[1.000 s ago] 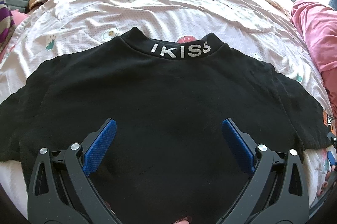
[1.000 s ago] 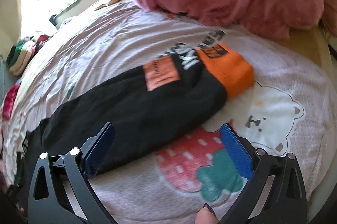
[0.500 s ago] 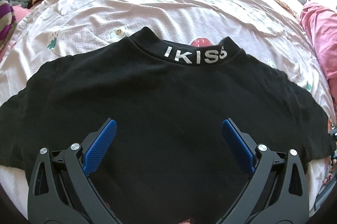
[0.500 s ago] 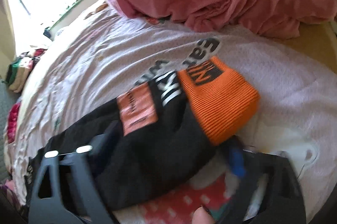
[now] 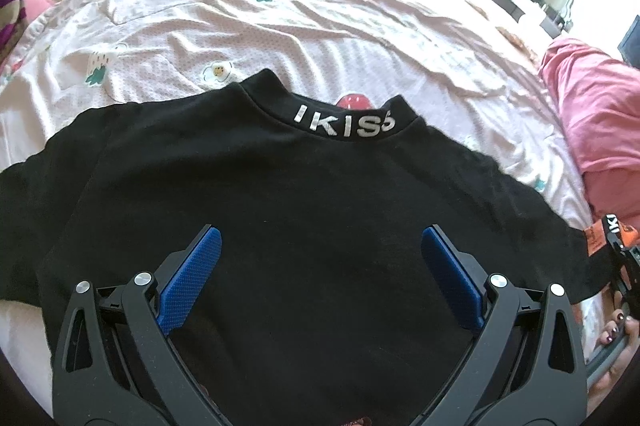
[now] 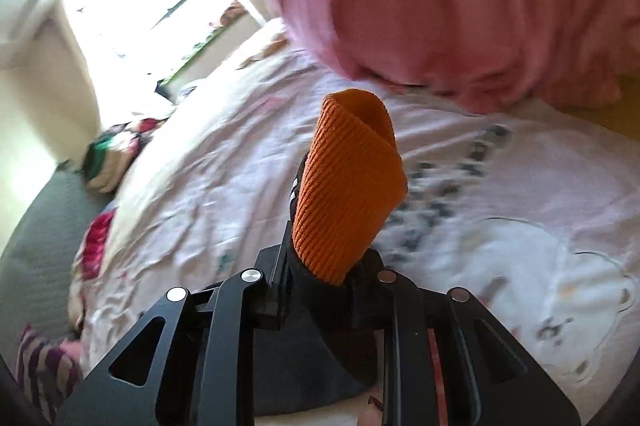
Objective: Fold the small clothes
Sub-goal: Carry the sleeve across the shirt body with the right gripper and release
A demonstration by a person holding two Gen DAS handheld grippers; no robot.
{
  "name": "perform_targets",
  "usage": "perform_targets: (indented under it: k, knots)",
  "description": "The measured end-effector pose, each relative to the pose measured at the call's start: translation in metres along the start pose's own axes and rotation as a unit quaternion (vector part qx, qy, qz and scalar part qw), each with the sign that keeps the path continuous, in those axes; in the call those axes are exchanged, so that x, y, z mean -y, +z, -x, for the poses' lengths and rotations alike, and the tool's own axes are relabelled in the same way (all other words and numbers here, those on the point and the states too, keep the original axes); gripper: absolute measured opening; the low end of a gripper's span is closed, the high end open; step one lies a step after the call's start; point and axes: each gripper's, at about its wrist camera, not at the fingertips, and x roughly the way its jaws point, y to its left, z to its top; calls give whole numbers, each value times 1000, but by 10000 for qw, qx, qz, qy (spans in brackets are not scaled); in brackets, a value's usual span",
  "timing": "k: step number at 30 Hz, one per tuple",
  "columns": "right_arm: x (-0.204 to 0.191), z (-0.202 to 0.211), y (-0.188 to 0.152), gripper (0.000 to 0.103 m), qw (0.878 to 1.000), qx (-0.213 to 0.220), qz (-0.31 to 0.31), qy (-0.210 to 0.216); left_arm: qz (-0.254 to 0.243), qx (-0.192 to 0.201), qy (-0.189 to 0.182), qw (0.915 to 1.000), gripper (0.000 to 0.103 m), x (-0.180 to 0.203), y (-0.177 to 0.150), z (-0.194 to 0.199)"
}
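Black shirt [image 5: 304,226] lies flat mid-bed on pink sheet [image 5: 320,26]. Your left gripper [image 5: 320,278] spread wide above it; your right gripper [image 6: 320,286] clenched on orange cuff [image 6: 348,194], lifted.

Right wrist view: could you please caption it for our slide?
Right gripper shut on the sweater's orange cuff above the bed.

Daylight from window [image 6: 132,6], overexposed. Left wrist view sharp; black shirt [image 5: 300,226] underexposed, detail lost. Right wrist view motion-blurred across bedsheet [image 6: 460,194]; orange cuff [image 6: 348,194] sharper. Fisheye bending, dark vignette at edges.
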Motion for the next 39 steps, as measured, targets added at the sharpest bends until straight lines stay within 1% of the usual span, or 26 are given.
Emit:
perform_targets:
  k: [3,6,10,14,20,28,32,33,35,36,39]
  knots:
    - [-30,4,-3,20,9990,9,327,317,45,62,-79,9999,94,-4,1,7]
    - [-53,9,-6,20,9968,-34,604,528,51,146,-185,9997,94,-8,2,15]
    - [-95,11,-19,20,9904,-86,1117,806,49,210,-317,9993,94,-13,3,25]
    - [-132,4,-35,20,9830,-286,1449,1090,74,229,-385,9990,94,-22,3,31]
    - [-179,-5,-67,20,9725,-558,1823,1336,154,307,-477,9983,94,-36,2,40]
    - [-223,-20,-108,21,9565,-940,2299,1531,371,343,-763,9958,94,-58,1,46]
    - [-238,-28,-129,26,9467,-1182,2508,1642,541,252,-962,9936,94,-69,-1,42]
    - [-239,-29,-132,32,9445,-1238,2533,1685,600,219,-1024,9927,94,-71,-2,40]
    - [-242,-31,-140,49,9379,-1397,2592,1835,738,147,-1074,9914,94,-75,-6,35]
    - [-243,-30,-142,52,9361,-1411,2620,1876,780,106,-1101,9908,94,-76,-7,32]
    - [-243,-24,-140,52,9333,-1400,2653,1976,797,-27,-1201,9895,94,-73,-15,22]
